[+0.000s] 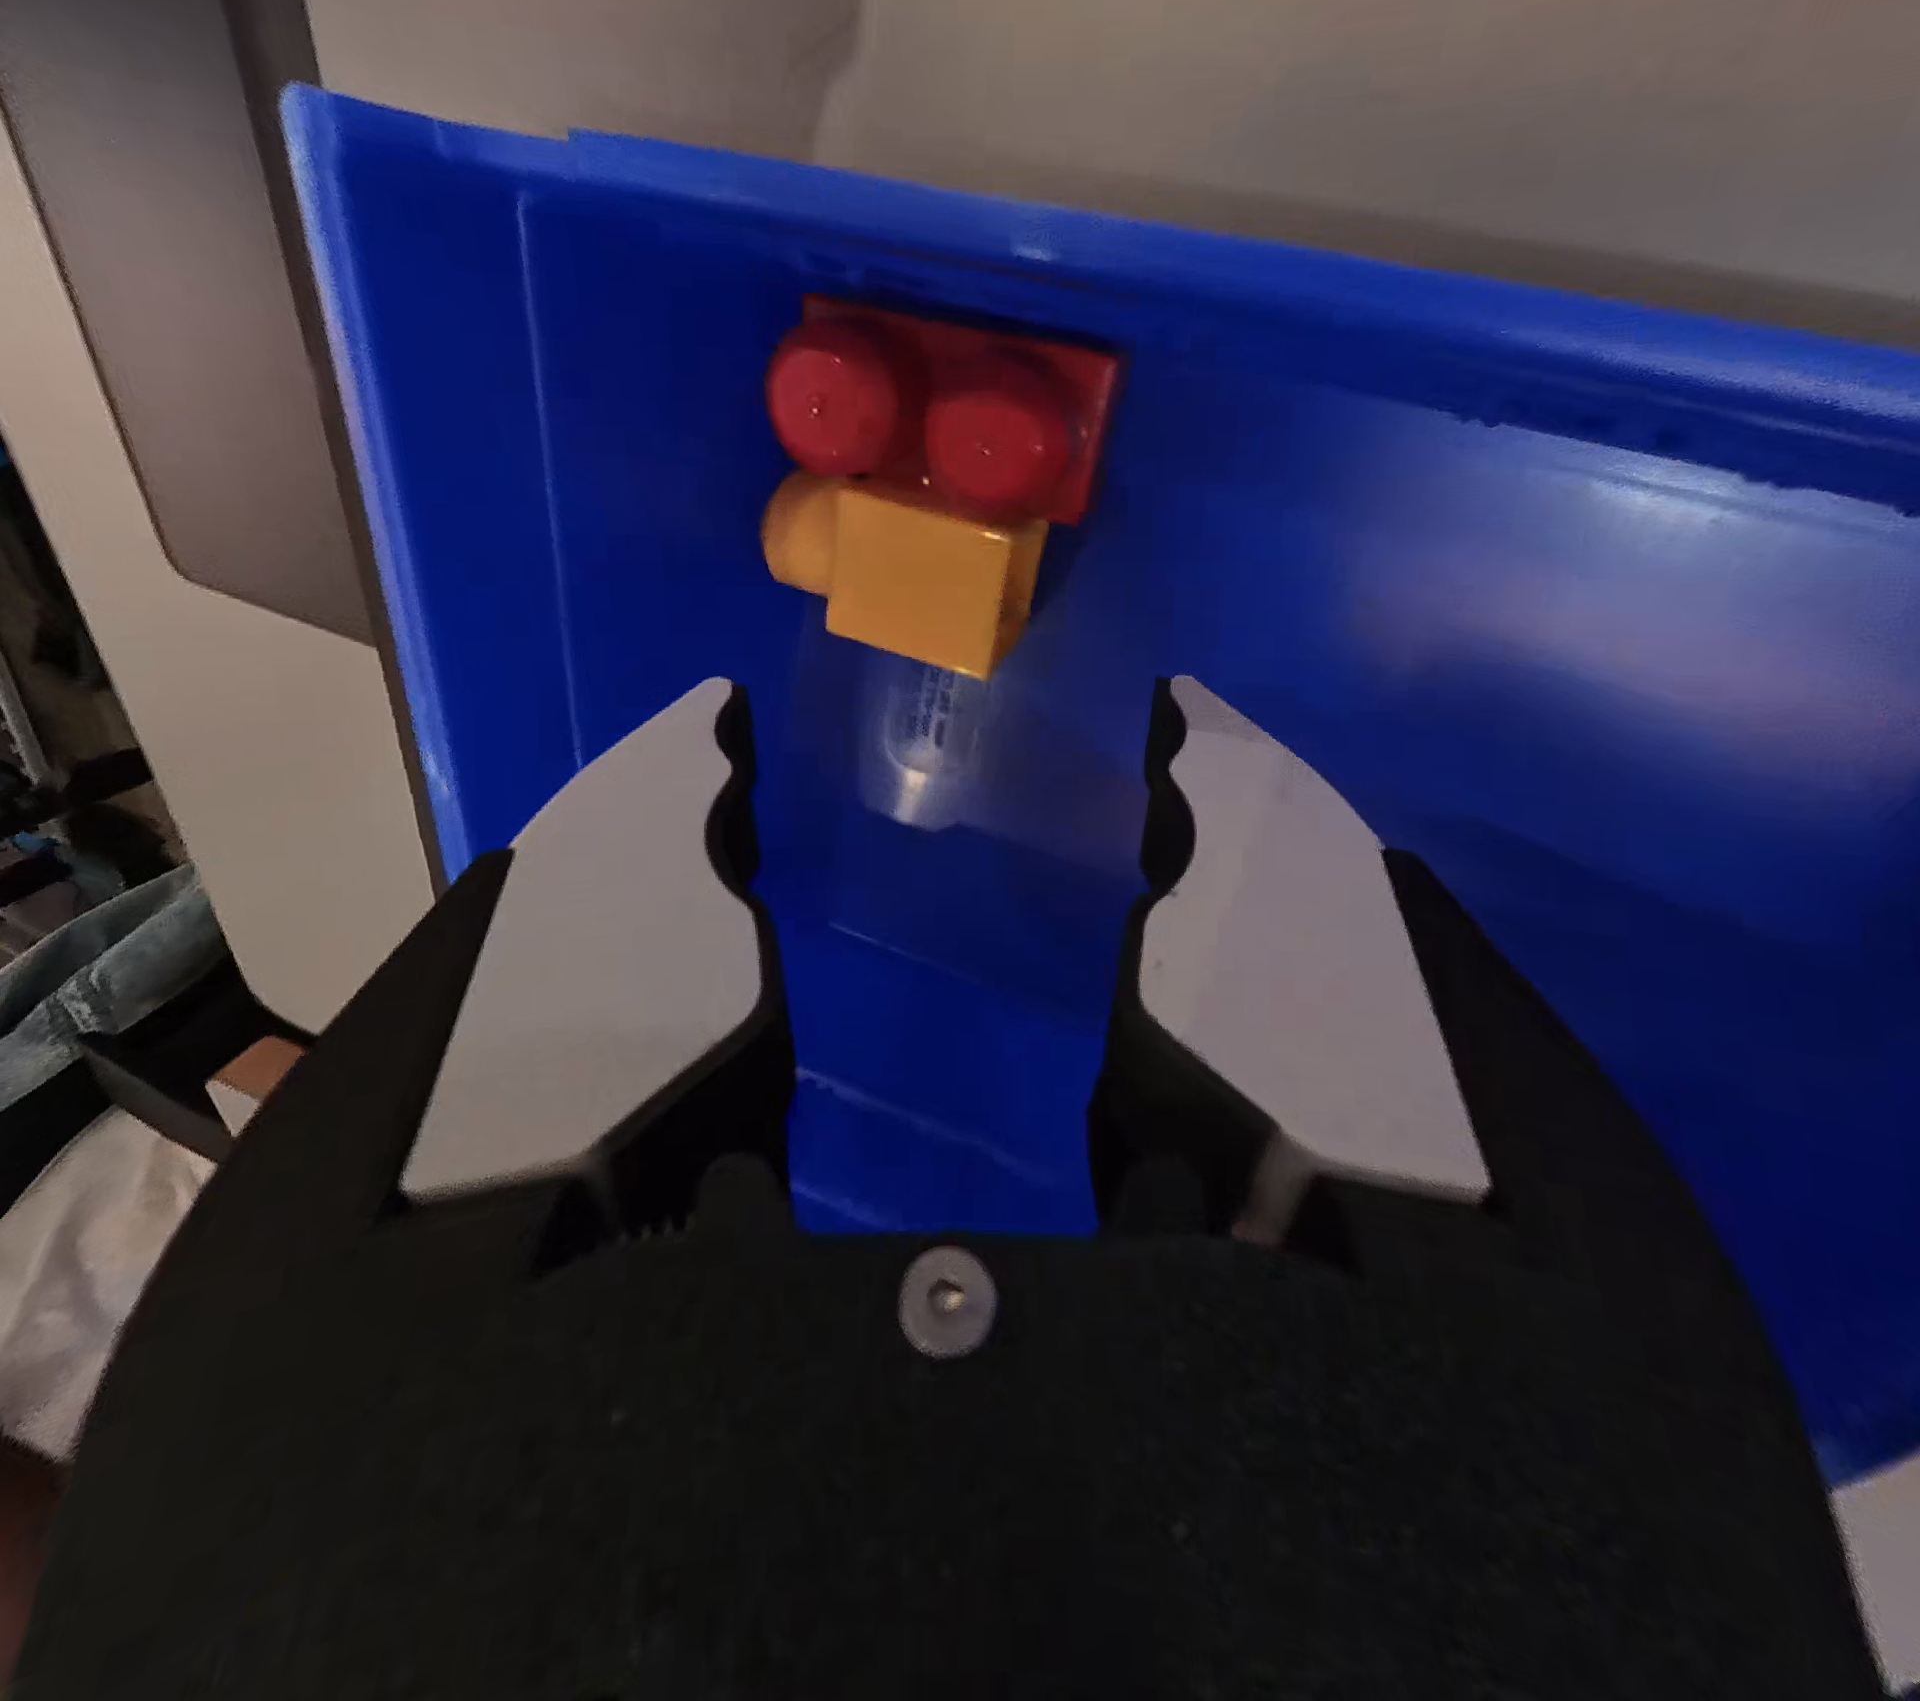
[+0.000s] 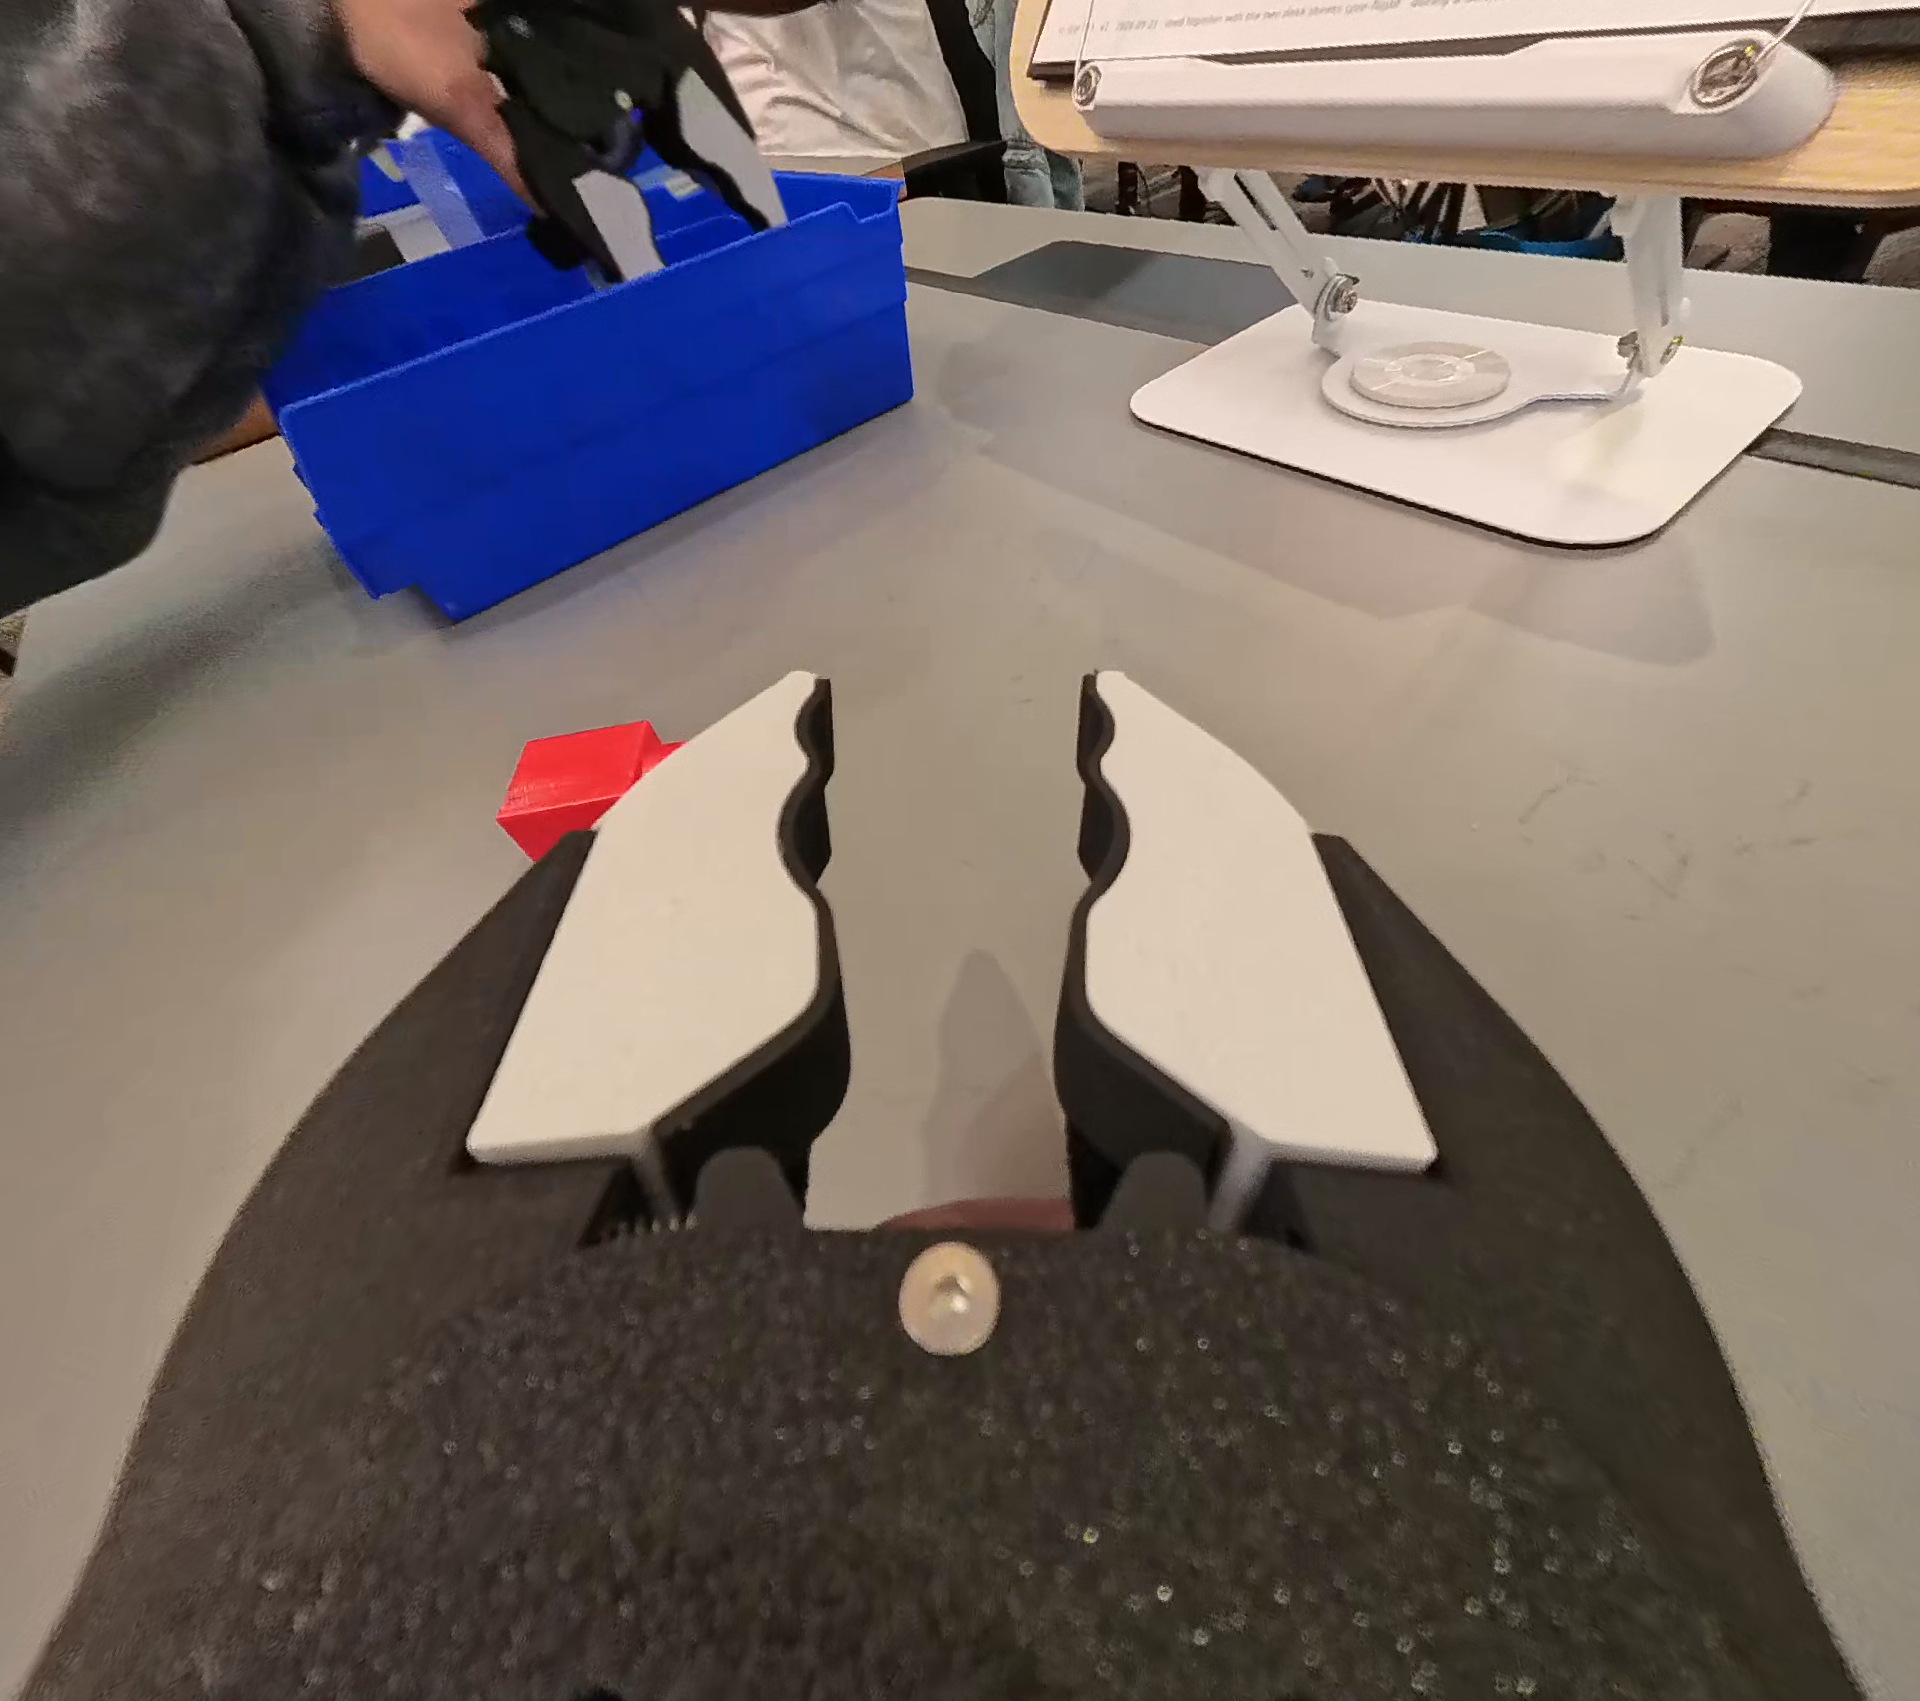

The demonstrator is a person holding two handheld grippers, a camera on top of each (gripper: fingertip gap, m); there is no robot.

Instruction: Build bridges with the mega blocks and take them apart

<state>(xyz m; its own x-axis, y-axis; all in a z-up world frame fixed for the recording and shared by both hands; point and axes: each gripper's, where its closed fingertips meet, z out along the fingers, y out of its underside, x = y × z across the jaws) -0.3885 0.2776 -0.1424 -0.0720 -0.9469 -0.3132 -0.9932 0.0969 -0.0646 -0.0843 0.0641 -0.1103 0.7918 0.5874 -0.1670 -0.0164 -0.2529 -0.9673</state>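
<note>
left gripper [image 1: 951, 695] spread, empty, inside blue plastic bin [image 1: 1455, 612] | red two-stud block [image 1: 940, 415], yellow one-stud block [image 1: 914, 581] frame centre | right gripper [image 2: 956, 716] spread, empty, above grey table [image 2: 1351, 716] | red block [image 2: 577, 778] left of centre

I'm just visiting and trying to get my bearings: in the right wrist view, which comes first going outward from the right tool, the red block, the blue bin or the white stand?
1. Small red plastic block: on the grey table just left of the right tool, beside its left finger.
2. Blue plastic bin: farther back, to the left.
3. White metal stand: far back, to the right.
</note>
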